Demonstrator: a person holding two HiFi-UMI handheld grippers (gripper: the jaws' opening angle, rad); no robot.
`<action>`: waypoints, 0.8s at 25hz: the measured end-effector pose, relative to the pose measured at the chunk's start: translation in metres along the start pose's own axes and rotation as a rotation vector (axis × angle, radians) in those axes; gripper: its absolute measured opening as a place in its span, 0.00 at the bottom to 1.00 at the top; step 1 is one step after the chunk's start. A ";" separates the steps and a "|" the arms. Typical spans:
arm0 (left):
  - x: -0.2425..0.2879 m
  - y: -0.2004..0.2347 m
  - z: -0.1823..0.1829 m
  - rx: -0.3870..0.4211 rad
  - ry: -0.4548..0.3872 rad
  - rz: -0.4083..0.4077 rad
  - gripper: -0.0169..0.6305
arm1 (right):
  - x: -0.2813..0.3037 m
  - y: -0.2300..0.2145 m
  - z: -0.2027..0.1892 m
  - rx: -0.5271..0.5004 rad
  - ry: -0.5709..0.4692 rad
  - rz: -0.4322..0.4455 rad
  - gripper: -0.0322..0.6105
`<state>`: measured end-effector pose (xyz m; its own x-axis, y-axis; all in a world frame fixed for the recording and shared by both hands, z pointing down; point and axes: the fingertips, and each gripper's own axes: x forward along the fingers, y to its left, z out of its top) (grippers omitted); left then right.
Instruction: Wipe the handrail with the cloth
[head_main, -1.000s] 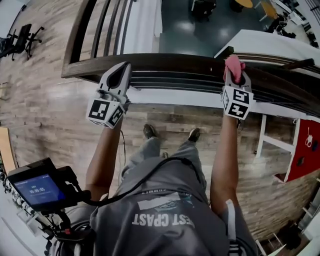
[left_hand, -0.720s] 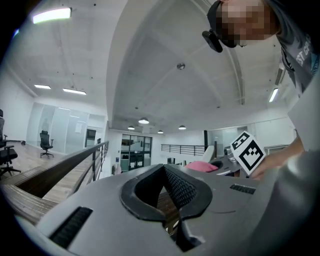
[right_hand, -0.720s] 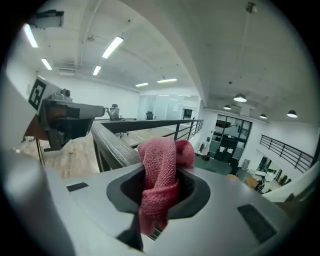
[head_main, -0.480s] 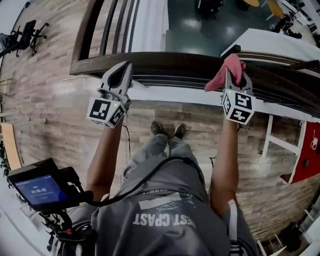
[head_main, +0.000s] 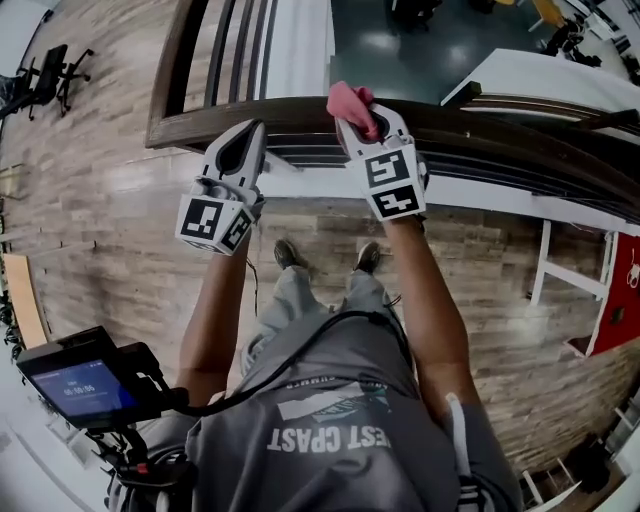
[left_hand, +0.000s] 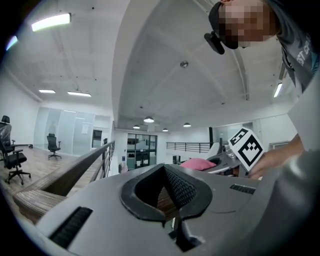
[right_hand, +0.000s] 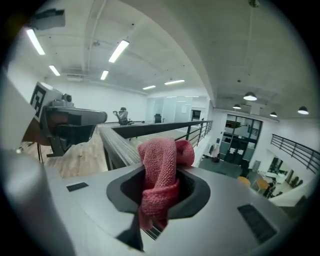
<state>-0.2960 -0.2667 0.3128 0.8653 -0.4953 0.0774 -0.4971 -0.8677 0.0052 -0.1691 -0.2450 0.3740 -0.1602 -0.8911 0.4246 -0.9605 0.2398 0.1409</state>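
While the right tool (head_main: 357, 112) pinched the pink cloth (head_main: 349, 98) at the handrail (head_main: 500, 128) and the left tool (head_main: 249, 135) hung closed and empty, wiping looked only partway done.

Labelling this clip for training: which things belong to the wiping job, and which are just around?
In the job: cloth, right gripper holding it, handrail.
Just around: left gripper, jaws together and empty; office chair; handheld screen.
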 end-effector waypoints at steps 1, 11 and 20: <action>0.001 -0.005 0.001 0.009 -0.001 -0.006 0.04 | -0.018 -0.024 -0.009 0.029 -0.008 -0.050 0.17; -0.103 0.152 -0.017 -0.033 -0.009 -0.028 0.04 | 0.044 0.043 0.022 0.071 0.078 -0.298 0.17; -0.122 0.169 -0.007 -0.045 -0.036 -0.061 0.04 | 0.102 0.240 0.105 -0.112 -0.057 0.115 0.17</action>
<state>-0.4864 -0.3528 0.3113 0.8956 -0.4432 0.0394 -0.4448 -0.8940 0.0539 -0.4403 -0.3192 0.3570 -0.2830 -0.8749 0.3931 -0.9043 0.3799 0.1945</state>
